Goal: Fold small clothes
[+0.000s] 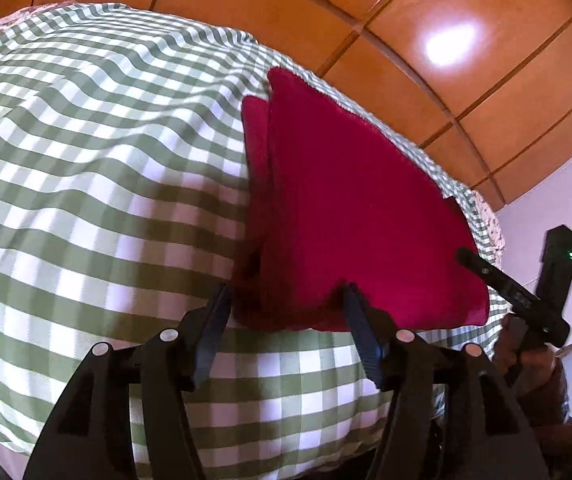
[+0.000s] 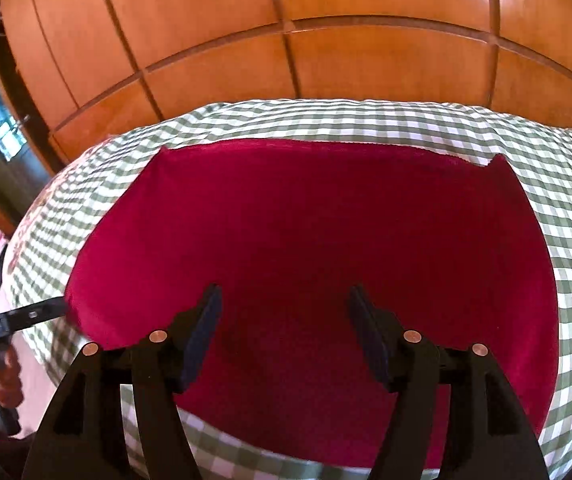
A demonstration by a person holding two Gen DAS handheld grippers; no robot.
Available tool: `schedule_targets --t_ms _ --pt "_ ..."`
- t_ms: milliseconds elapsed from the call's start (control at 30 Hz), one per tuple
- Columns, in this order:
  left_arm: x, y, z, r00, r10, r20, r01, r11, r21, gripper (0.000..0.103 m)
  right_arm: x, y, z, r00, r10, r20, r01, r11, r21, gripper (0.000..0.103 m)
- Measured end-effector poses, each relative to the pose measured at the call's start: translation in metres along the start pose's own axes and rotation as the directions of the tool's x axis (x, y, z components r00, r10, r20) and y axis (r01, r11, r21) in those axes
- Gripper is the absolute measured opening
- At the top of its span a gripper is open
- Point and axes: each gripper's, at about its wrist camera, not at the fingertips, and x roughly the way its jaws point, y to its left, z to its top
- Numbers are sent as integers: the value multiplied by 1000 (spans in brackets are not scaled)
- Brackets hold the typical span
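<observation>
Your red cloth [image 2: 318,248] lies flat on the green checked cover [image 1: 97,168], folded with 2 layers showing along its left edge in the left wrist view. Your left gripper [image 1: 286,304] sits at the cloth's near edge, jaws spread wide, nothing pinched. Your right gripper [image 2: 283,308] hovers over the cloth's near half, jaws also wide and gripping nothing. Wooden panels [image 2: 286,40] fill the background. No bins or baskets in sight.
</observation>
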Motion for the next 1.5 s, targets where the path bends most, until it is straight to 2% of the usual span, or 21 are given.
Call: schedule_targets --t_ms 33,67,167,267,367,500,600,700,767,800,833,900,967,1033,1100,1167,1233,1267,1333,1500 --pt "2 -3 -3 999 35 -6 -35 999 21 45 0 -2 -1 1000 -10 3 10 1000 -10 64" --pt "8 -4 -5 997 74 -22 -73 996 48 41 -1 -3 -5 999 -33 3 33 999 -23 64" --pt "12 -4 -14 995 98 -25 -95 992 85 40 9 -18 -26 997 -74 -31 73 997 -38 65" --pt "5 -8 -19 991 135 -18 -133 986 104 40 10 -23 -42 997 -70 27 72 994 -85 65" --pt "-14 -13 -20 983 180 32 -182 979 97 38 7 -18 -37 996 -88 31 90 993 -74 67" --pt "-39 -38 -16 988 93 126 -108 986 124 42 -14 -26 -32 997 -60 39 60 998 -13 68" --pt "-36 -74 -14 990 20 137 -54 968 247 43 -36 -41 -39 996 -69 55 67 997 38 68" --pt "-11 -100 -17 997 -16 78 -10 945 327 45 -50 -70 -55 992 -117 36 113 988 105 68" --pt "15 -107 -23 1000 -26 -16 30 933 358 45 -54 -88 -71 990 -143 2 141 978 153 68" --pt "28 -105 -28 998 -6 -66 29 934 356 45 -54 -98 -79 989 -148 -14 149 973 175 67" --pt "41 -100 -33 994 27 -106 12 936 353 43 -53 -107 -86 990 -135 -25 138 971 194 60" --pt "45 -92 -43 996 14 -83 17 932 361 44 -52 -118 -101 993 -119 -3 117 970 212 54" --pt "40 -89 -42 996 5 -87 25 939 343 44 -50 -120 -103 994 -108 14 103 971 216 54" --pt "33 -89 -40 996 8 -85 21 942 335 43 -48 -119 -101 993 -117 5 113 971 212 55" --pt "21 -93 -34 999 4 -51 14 940 342 44 -47 -114 -94 992 -127 -21 129 973 190 56" --pt "12 -91 -26 1000 6 -10 -2 942 335 50 -51 -110 -85 991 -127 -44 133 973 187 59" --pt "7 -86 -15 1000 1 26 -9 951 310 53 -59 -109 -73 992 -127 -18 128 971 201 64" --pt "4 -86 -7 999 0 52 -15 957 289 58 -63 -107 -64 990 -142 15 136 970 202 65" --pt "0 -83 7 996 7 89 -29 966 258 62 -64 -104 -46 985 -160 57 146 969 200 66" --pt "10 -82 24 992 71 107 -94 970 226 64 -30 -94 8 975 -203 92 185 968 172 69"
